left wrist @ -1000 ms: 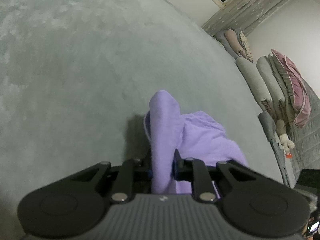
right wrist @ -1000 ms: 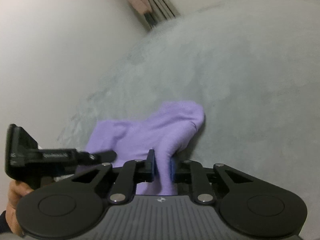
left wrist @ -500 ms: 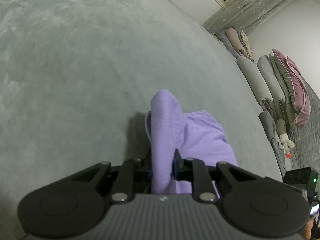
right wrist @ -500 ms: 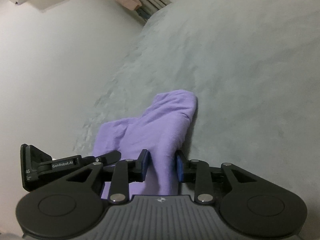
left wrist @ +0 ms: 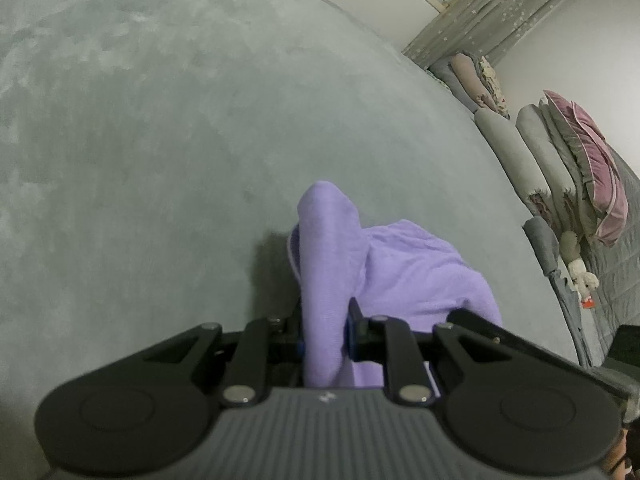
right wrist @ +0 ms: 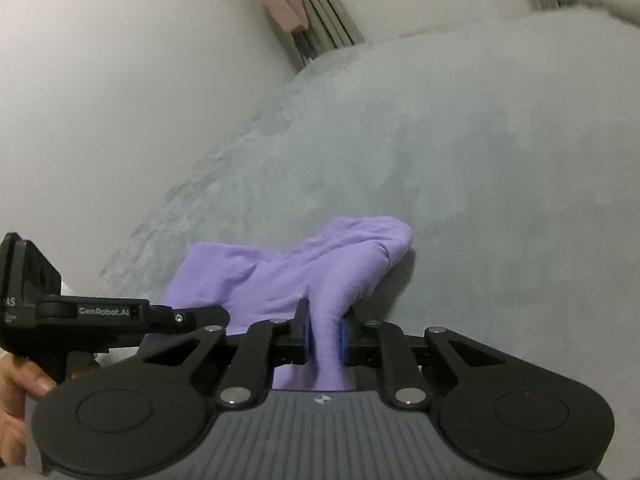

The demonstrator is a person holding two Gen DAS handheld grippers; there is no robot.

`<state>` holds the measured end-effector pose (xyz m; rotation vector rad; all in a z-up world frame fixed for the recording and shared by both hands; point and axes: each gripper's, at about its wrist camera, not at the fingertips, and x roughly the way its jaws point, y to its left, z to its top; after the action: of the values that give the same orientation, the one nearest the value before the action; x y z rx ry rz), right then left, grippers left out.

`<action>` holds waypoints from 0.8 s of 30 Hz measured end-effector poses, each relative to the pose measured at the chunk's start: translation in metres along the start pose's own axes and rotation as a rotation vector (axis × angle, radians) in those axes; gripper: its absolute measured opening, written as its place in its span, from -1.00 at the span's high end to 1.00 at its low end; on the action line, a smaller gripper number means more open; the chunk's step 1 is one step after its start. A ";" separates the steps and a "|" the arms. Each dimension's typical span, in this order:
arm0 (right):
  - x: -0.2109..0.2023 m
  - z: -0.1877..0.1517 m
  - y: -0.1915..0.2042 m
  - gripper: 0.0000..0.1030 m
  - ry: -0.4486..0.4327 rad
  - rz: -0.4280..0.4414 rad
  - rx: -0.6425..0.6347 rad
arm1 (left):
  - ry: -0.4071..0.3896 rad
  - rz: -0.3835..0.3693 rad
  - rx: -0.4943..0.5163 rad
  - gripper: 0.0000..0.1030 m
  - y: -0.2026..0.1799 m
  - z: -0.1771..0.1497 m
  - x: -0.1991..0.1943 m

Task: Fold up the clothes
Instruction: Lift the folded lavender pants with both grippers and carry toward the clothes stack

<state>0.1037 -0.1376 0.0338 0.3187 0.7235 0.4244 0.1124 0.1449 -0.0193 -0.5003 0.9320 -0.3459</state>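
Right, the purple garment lies bunched on the grey carpet, and both pairs of tongs have a piece of it. From the left wrist view, the left tongs are pinching a raised ridge of the cloth, which stands up from the tongs and runs away from them lengthwise, its rounded end pointing out across the carpet; the rest of the garment spreads low to the right of that ridge. Over in the right wrist view, the right tongs are closing with a fold of the same garment between the blue pads, and that fold's blunt end points up and to the right of the garment's flatter part. Left of the garment there, the left tongs poke in, a hand behind them.
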 end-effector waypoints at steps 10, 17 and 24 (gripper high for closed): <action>-0.008 -0.002 0.024 0.75 -0.030 -0.080 -0.130 | -0.053 0.070 0.066 0.71 -0.018 -0.007 -0.018; -0.016 -0.003 0.036 0.76 -0.050 -0.081 -0.167 | -0.114 0.152 0.118 0.72 -0.039 -0.014 -0.039; -0.018 0.000 0.055 0.76 -0.072 -0.062 -0.180 | -0.173 0.204 0.163 0.72 -0.052 -0.020 -0.080</action>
<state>0.0772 -0.0980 0.0666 0.1404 0.6187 0.4140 0.0481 0.1360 0.0531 -0.2778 0.7718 -0.1885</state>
